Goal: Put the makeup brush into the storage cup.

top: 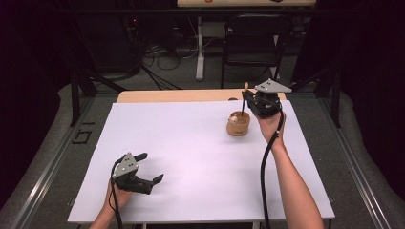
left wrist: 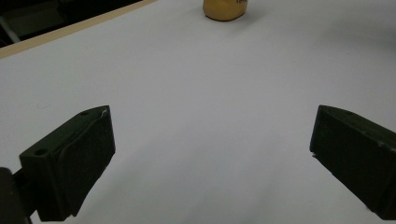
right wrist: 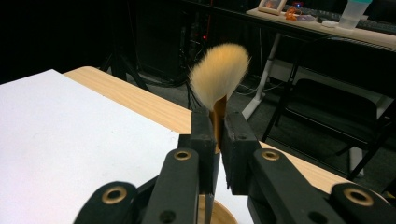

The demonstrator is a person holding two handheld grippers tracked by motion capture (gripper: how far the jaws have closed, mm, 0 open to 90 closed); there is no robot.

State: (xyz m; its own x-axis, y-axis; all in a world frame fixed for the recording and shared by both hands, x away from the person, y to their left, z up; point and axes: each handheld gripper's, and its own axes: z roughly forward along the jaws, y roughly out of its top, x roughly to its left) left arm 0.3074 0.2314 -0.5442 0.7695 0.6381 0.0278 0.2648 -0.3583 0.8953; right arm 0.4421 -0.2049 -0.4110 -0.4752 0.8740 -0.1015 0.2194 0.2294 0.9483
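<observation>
Right tongs (right wrist: 215,140) clamped on makeup brush (right wrist: 218,77), held upright above wooden cup (top: 238,123); lowered straight, released late. Left tongs (top: 145,168) apart, empty.

Cup (left wrist: 224,9) top cut off; brush (right wrist: 218,79) handle hidden

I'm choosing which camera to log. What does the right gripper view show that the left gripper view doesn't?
Right gripper view: the right gripper shut on a brush, bristles up, with a chair behind. Left gripper view: the left gripper, open with nothing between its jaws. Both share the white table sheet and the wooden cup.
</observation>
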